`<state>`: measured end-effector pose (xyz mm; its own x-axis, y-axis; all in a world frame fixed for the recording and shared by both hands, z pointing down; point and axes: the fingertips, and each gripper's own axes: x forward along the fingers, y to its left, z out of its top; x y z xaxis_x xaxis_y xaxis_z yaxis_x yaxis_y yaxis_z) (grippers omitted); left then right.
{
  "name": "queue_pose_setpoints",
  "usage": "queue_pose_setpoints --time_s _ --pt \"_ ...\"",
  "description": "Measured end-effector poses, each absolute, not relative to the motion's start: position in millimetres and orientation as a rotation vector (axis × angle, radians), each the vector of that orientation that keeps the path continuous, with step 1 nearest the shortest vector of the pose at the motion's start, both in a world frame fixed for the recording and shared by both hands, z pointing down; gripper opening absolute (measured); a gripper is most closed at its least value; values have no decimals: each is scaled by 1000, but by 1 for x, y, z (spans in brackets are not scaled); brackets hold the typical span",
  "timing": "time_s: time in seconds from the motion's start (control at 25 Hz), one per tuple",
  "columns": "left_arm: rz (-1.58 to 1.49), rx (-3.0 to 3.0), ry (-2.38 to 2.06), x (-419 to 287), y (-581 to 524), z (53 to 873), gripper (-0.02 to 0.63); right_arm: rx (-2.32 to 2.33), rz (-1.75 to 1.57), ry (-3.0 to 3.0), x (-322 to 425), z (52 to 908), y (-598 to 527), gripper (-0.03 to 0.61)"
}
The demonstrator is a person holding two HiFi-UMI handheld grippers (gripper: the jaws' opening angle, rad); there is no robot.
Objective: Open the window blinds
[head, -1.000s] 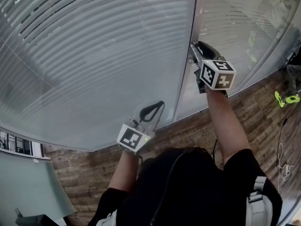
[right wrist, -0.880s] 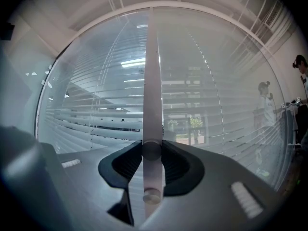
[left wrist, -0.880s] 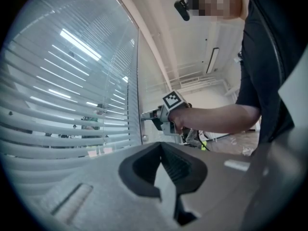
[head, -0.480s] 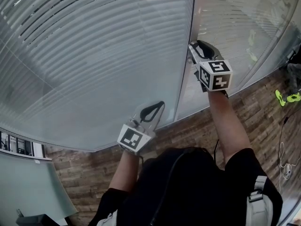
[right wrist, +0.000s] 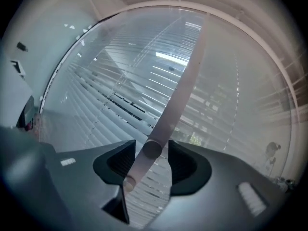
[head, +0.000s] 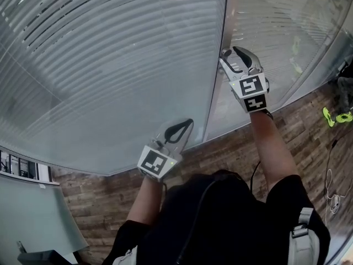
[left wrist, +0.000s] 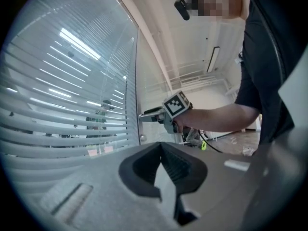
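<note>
Grey slatted window blinds (head: 110, 65) hang behind glass panes split by a pale upright frame post (head: 218, 65). My right gripper (head: 231, 53) points level at that post. In the right gripper view its jaws have just been opening and stand open (right wrist: 150, 147) on either side of a small round knob (right wrist: 153, 149) on the post (right wrist: 185, 81), with a gap on each side. The left gripper view also shows the right gripper (left wrist: 144, 115) at the post. My left gripper (head: 189, 122) hangs lower, before the left pane, shut on nothing (left wrist: 161, 146).
Wood-pattern floor (head: 231, 148) runs along the foot of the glass. Green items (head: 337, 116) and loose cables (head: 333, 195) lie at the right. A pale panel (head: 33, 214) stands at lower left. The person's dark torso fills the bottom middle.
The right gripper has rolled about its own line, so its marker cube shows a different face. Its jaws have spread apart off the knob. The left gripper has stayed put.
</note>
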<state>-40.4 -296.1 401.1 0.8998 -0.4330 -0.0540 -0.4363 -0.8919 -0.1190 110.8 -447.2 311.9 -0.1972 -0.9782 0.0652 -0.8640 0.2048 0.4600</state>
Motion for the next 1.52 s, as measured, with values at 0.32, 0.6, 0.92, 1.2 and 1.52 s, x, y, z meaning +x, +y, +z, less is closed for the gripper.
queue_pose_setpoints --time_s 0.32,0.6,0.92,1.2,1.52 --pt "13 -2921 706 -28 -287 398 5 1426 -920 -1674 110 309 -447 218" --pt "22 -2894 767 -25 -280 392 3 1209 -1075 -1513 106 322 -449 218" --pt "41 -2891 831 -26 -269 392 5 1121 -1139 -1475 100 327 -447 206" --pt "22 -2875 857 -28 -263 386 5 1117 -1157 -1460 102 325 -447 190" --pt "25 -2863 866 -27 -258 382 5 1076 -1180 -1430 102 328 -448 158"
